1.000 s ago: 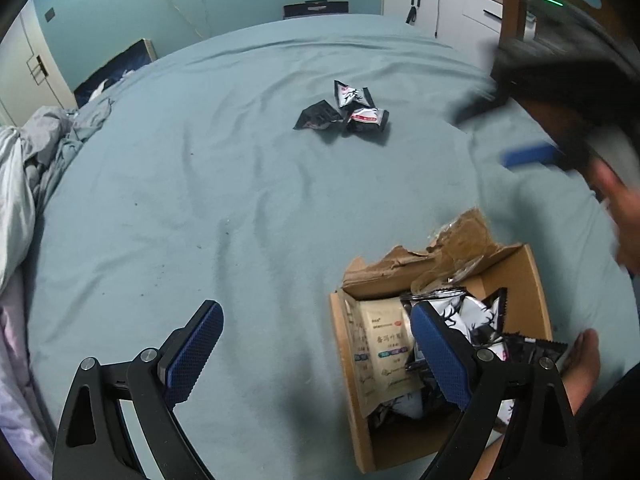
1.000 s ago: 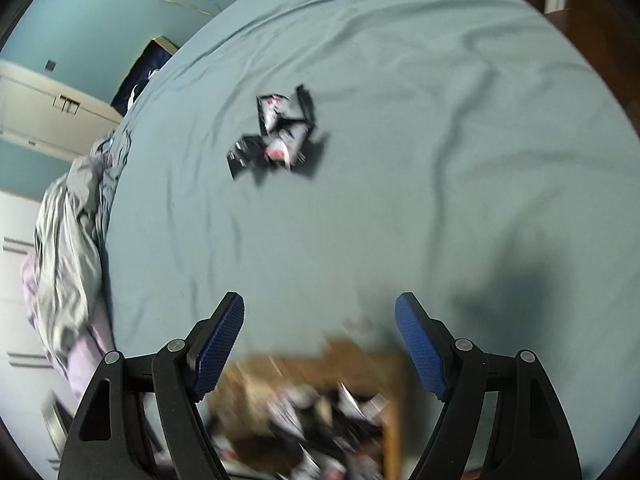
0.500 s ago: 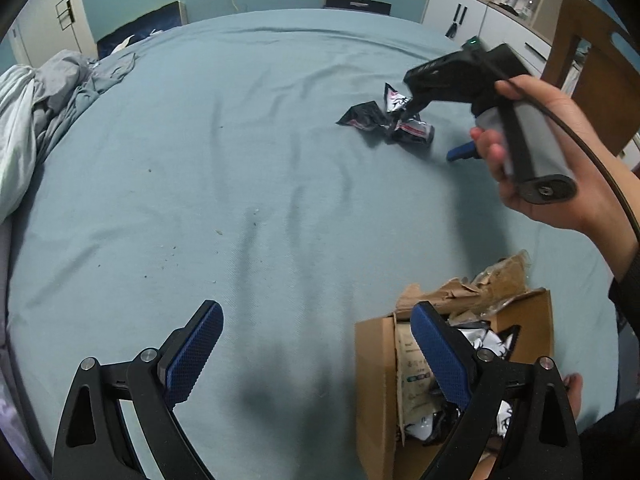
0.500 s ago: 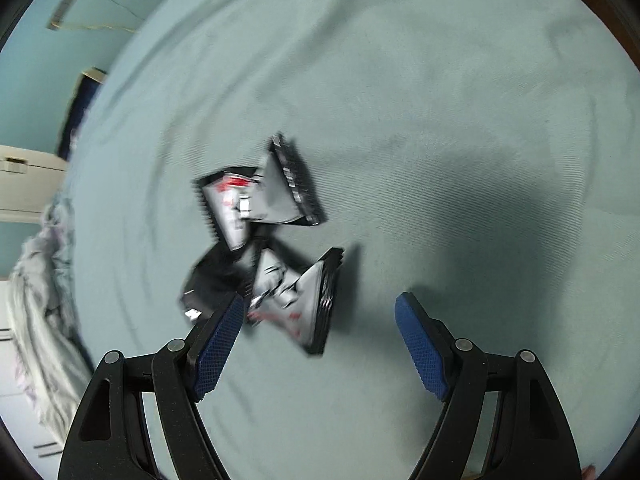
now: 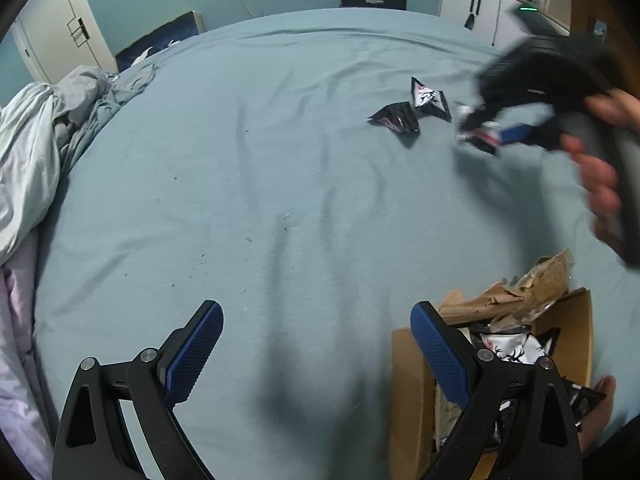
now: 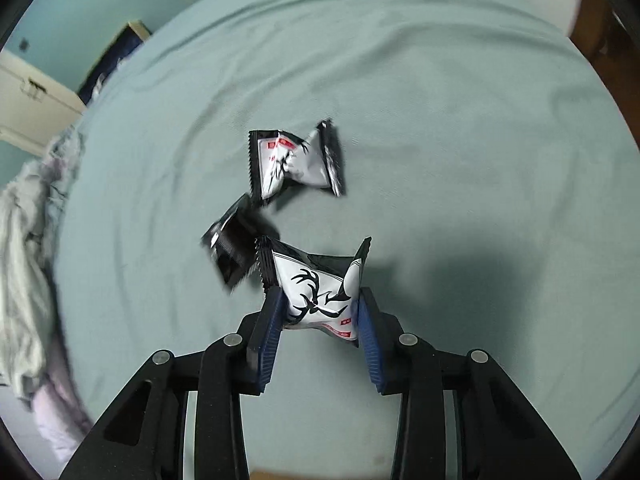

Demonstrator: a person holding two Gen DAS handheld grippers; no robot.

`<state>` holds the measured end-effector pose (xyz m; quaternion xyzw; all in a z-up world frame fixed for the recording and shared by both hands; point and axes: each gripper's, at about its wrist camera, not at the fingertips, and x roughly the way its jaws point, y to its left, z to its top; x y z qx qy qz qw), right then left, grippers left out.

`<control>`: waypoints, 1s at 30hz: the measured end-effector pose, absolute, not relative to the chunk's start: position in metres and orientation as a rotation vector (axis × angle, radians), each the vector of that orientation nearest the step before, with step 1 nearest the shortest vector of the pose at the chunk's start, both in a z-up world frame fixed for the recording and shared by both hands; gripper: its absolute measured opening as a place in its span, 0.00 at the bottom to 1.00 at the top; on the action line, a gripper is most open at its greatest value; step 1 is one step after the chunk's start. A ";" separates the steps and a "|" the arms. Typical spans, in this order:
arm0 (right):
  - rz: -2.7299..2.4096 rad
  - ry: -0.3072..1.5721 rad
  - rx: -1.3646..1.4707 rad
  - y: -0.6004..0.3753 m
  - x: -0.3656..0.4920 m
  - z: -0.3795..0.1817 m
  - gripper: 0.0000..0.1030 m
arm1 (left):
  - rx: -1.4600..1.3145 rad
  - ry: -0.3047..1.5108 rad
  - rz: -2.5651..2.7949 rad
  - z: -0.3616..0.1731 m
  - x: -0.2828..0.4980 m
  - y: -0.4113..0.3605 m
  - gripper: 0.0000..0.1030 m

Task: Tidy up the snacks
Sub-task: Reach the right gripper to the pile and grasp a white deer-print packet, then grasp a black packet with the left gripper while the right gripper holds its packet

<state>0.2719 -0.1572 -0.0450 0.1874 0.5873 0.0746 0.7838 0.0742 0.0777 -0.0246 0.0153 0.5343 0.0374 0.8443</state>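
Note:
My right gripper [image 6: 320,299] is closing on a white snack packet with a black antler print [image 6: 316,276]; both blue pads press its sides just above the teal bed. A second white packet [image 6: 294,162] and a black packet [image 6: 236,246] lie right beyond it. In the left wrist view the same two packets [image 5: 428,98] [image 5: 396,118] rest on the sheet, and the right gripper [image 5: 492,128] appears blurred beside them in a person's hand [image 5: 600,176]. My left gripper [image 5: 316,316] hangs open and empty over the sheet, next to a torn cardboard box [image 5: 412,380] holding several packets [image 5: 512,350].
Crumpled grey bedding [image 5: 36,140] is piled along the bed's left edge. A white cabinet [image 5: 480,4] stands past the far right corner. A person's foot [image 5: 600,396] rests beside the box. Wrinkled teal sheet [image 5: 280,160] spans the middle.
The right gripper came down onto the packet pile and its jaws narrowed around the nearest white packet. The left gripper shifted slightly, so the box sits further right in its view.

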 end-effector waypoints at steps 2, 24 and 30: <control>0.191 1.245 0.427 -0.170 0.243 -0.033 0.34 | 0.034 1.121 0.079 -0.022 0.072 0.077 0.94; 0.223 0.995 0.627 -0.290 0.039 0.009 0.34 | 0.076 1.156 0.042 0.006 0.097 0.053 0.94; 0.226 1.031 0.630 -0.289 0.049 0.001 0.34 | 0.067 1.204 0.057 0.002 0.165 0.035 0.94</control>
